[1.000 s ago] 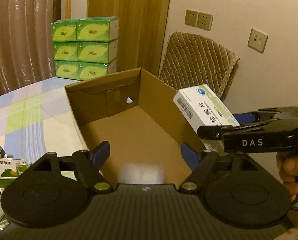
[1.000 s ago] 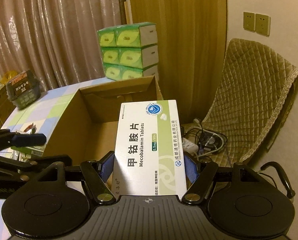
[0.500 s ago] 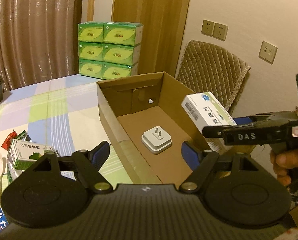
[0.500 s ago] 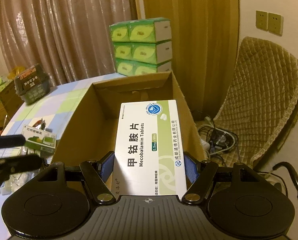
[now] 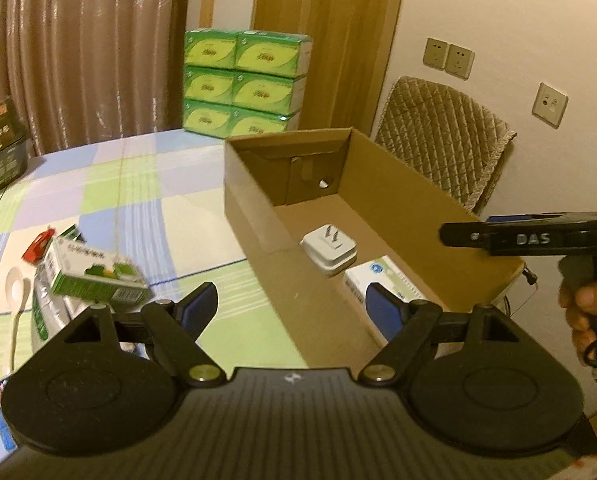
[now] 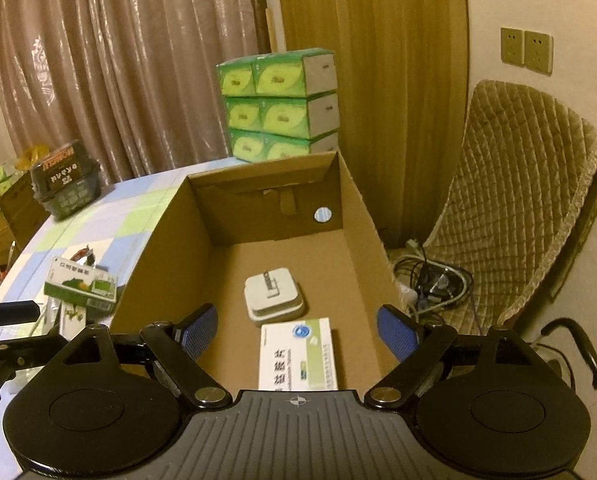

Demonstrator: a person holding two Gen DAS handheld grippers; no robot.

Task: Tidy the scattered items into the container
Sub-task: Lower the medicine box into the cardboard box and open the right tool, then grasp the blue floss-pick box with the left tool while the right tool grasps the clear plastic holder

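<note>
Hidden: near end of Mecobalamin tablet box (image 6: 298,354) cut off by right gripper (image 6: 298,330) body; in left wrist view, left gripper (image 5: 294,308) finger covers part of it. Items under green-white carton (image 5: 96,276) at 9 o'clock on tabletop (image 5: 146,208) blurred, cannot identify.

Count inside cardboard box (image 6: 362,216): one tablet box, one white plug adapter (image 6: 273,294). Outside: one green-white carton.

Tablet box lies flat on floor of cardboard box, long axis 6-to-12, adapter just beyond at 12 o'clock.

Both grippers spread wide, holding nothing.
</note>
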